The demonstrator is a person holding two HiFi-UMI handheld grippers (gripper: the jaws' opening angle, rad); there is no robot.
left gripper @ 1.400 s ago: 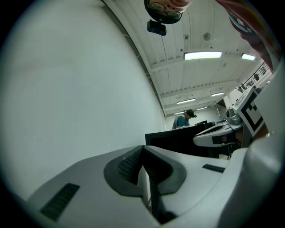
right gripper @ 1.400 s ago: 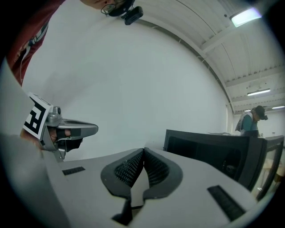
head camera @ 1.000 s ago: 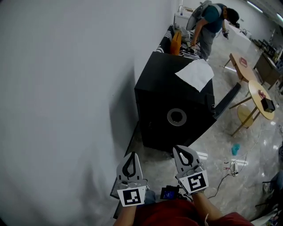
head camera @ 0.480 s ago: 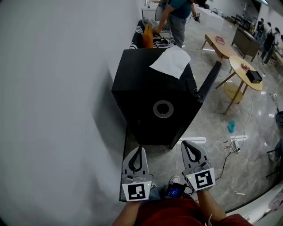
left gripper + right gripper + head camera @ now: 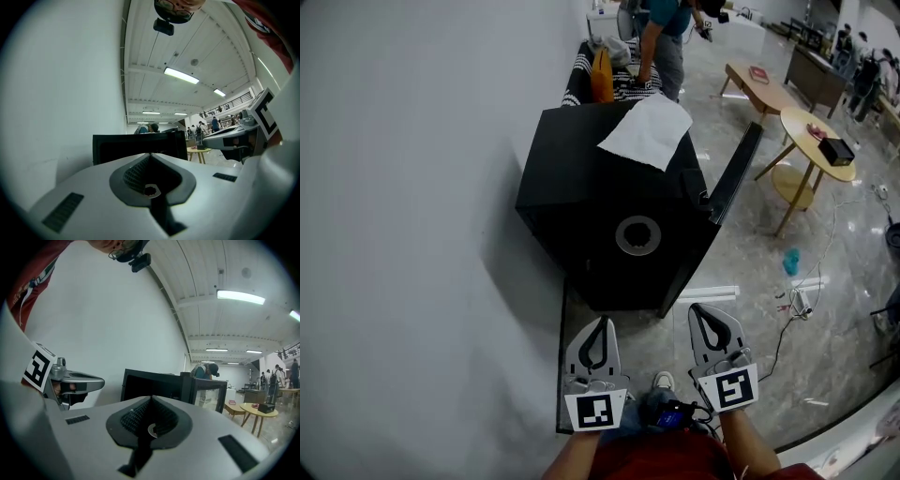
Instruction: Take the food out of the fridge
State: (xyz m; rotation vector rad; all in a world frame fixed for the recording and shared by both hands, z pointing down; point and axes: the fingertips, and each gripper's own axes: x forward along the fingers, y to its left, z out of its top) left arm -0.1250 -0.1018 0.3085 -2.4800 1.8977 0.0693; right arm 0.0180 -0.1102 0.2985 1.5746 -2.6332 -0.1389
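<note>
Jaws together and empty — left hand-held gripper [image 5: 600,325], right hand-held gripper [image 5: 702,311], short of black fridge [image 5: 581,211], door [image 5: 733,178] open

No text, label or number I can read anywhere. Only a coded square marker [image 5: 597,411] on the left claw [image 5: 601,323], another on the right claw [image 5: 703,311]: patterns, no letters.

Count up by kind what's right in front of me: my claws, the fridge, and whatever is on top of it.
Claws: 2 (left claw, right claw)
Fridge: 1
Paper: 1
Ring: 1
Total: 5
</note>
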